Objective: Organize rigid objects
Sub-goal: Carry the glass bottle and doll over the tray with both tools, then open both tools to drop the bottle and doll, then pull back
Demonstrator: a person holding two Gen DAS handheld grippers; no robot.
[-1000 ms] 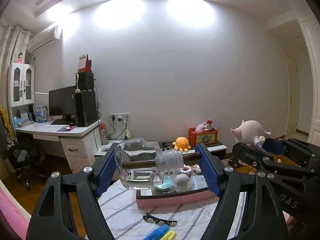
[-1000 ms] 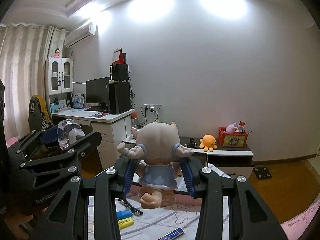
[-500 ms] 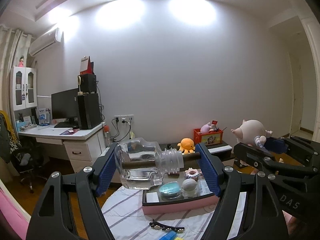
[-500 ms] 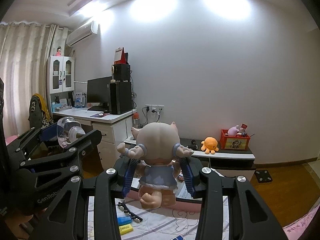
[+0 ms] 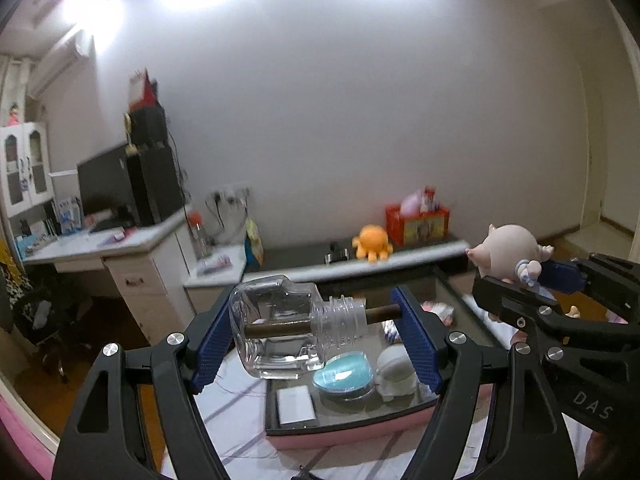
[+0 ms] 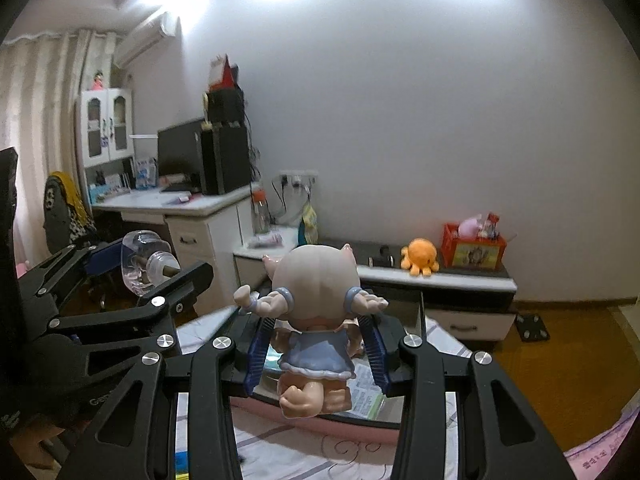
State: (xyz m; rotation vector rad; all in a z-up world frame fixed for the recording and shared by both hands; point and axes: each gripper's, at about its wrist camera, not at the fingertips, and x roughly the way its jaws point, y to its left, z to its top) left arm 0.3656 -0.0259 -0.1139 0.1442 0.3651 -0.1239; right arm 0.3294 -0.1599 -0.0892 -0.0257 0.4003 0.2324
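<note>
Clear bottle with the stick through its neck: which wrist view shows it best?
Left wrist. The clear bottle lies sideways, close and centred, clamped end to end in the left gripper, with ribbed neck and stick visible. The right wrist view shows the bottle only small and side-on at the left edge, partly hidden by gripper fingers.

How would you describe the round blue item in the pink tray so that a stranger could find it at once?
Find the pink tray on the striped cloth. Inside, on its dark glass floor, the round blue case sits between a white card and a white figurine. It is the only turquoise disc there.
</note>
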